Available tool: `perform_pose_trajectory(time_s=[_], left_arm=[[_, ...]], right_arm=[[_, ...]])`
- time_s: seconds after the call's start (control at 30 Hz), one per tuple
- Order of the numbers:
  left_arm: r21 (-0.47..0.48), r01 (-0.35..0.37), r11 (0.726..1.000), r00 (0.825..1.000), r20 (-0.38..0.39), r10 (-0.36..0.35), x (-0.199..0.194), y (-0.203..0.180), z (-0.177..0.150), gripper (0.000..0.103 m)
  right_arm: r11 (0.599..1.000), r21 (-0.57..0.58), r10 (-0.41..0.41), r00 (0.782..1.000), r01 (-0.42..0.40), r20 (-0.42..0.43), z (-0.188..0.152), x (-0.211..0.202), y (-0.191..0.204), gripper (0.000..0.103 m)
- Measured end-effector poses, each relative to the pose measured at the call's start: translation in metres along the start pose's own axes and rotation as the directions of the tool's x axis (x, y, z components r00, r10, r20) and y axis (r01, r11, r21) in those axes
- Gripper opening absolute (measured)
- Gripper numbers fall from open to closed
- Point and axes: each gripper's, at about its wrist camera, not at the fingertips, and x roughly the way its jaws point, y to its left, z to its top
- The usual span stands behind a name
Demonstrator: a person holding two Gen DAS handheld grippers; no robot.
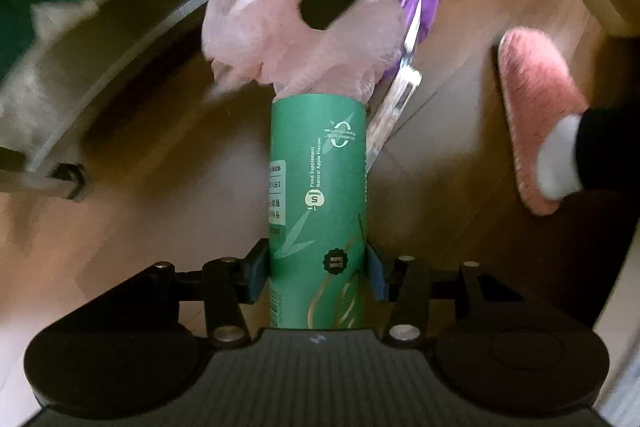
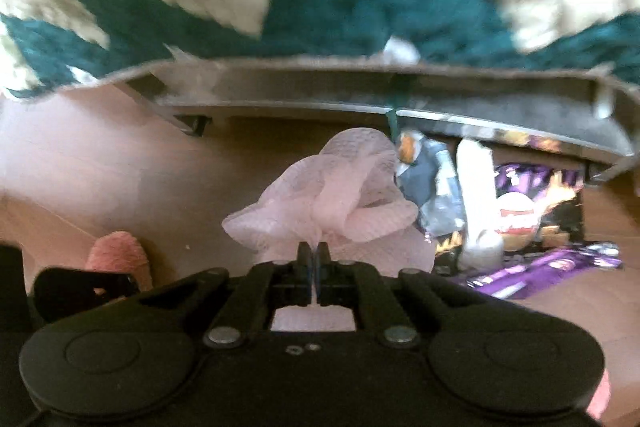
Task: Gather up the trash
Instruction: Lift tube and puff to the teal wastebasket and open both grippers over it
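Left tongs [image 1: 318,273]: clenched on the green tube [image 1: 318,187], 1 blue pad on each side of it, low on its body.
Tube axis: it runs straight out along my left fingers, away from me, held above the wooden floor [image 1: 160,211].
Right tongs [image 2: 314,259]: pinched tight on the pink mesh bag [image 2: 332,195], its folds bunched just beyond the tips.
Bag and tube: in the left view the pink mesh sits at the tube's far end, touching its rim; whether it goes inside I cannot tell.
Key relation: both tongs meet at that far end, the right 1 coming in from the far side across the tube's axis, so I judge the next move is pushing or pulling the mesh along that axis.
Other trash: purple wrappers [image 2: 540,267] and a white bottle [image 2: 476,203] lie right of the bag on the floor, near the low table's edge [image 2: 360,95].
Nearer tongs: the right.
Also: pink slipper [image 1: 536,119] at right.
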Motion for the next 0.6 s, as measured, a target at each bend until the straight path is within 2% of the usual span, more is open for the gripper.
perform_pose_trajectory(time_s=[0.17,0.3,0.43,0.6], left_arm=[[-0.042,-0.032,0.999,0.997,0.073,0.035,-0.061,-0.011,0.005,0.048],[-0.084,-0.052,0.995,0.988,0.143,0.064,-0.114,-0.026,0.007,0.048],[-0.121,-0.057,0.991,0.974,0.212,0.082,-0.166,-0.045,0.006,0.048],[-0.190,-0.069,0.979,0.948,0.294,0.124,-0.223,-0.066,-0.002,0.048]], right_arm=[[1.000,0.001,0.005,0.997,-0.005,0.082,0.001,-0.070,0.006,0.001],[1.000,-0.009,-0.004,0.987,0.005,0.159,0.000,-0.127,0.015,0.001],[0.998,-0.057,-0.017,0.967,0.032,0.253,0.000,-0.186,0.026,0.001],[0.994,-0.097,-0.017,0.932,0.055,0.361,0.002,-0.262,0.040,0.001]])
